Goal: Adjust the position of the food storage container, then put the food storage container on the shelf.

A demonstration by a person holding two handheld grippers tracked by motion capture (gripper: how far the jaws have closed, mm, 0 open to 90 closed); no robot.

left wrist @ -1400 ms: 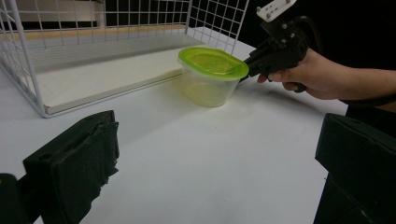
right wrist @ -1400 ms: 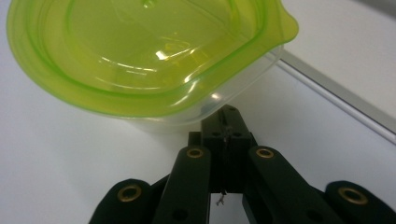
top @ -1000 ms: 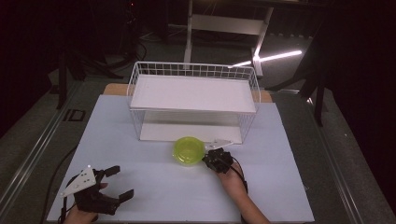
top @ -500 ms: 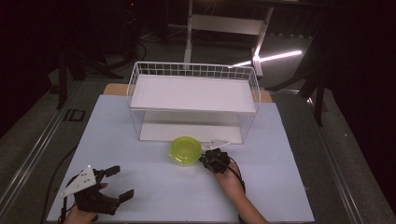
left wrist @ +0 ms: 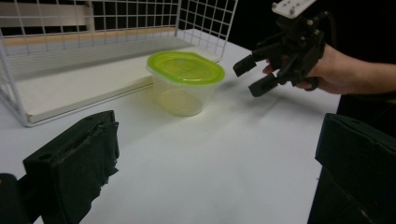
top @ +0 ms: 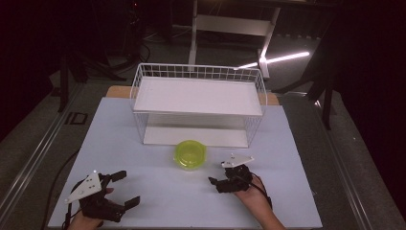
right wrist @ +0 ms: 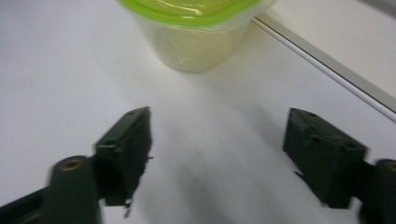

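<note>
Tub: one clear plastic tub (top: 189, 154) with a lime-green lid, standing upright on the desk (top: 143, 201), just in front of the rack's lower shelf. The lid is on. In the left gripper view the tub (left wrist: 185, 81) shows pale, see-through walls; what is inside cannot be told.
Rack: one white wire rack (top: 198, 103) at the far middle of the desk, with two white shelves, an upper one and a lower one near desk level. Both shelves are bare.
Desk: one white top; tub, rack and both claws are on or above it.
Claws: two, one in each hand.
Left claw: (top: 122, 189) near the front left corner of the desk, well apart from the tub. Its jaws stand wide apart with nothing between them; the left gripper view shows bare desk between its jaws.
Right claw: (top: 221, 181) right of and nearer than the tub, close to it but not touching, pointing left towards the desk's middle. Jaws spread, gripping nothing. In the right gripper view the tub (right wrist: 196, 32) sits beyond the jaw tips.
Hands: two; the right hand (top: 253, 197) holds its gripper from behind.
</note>
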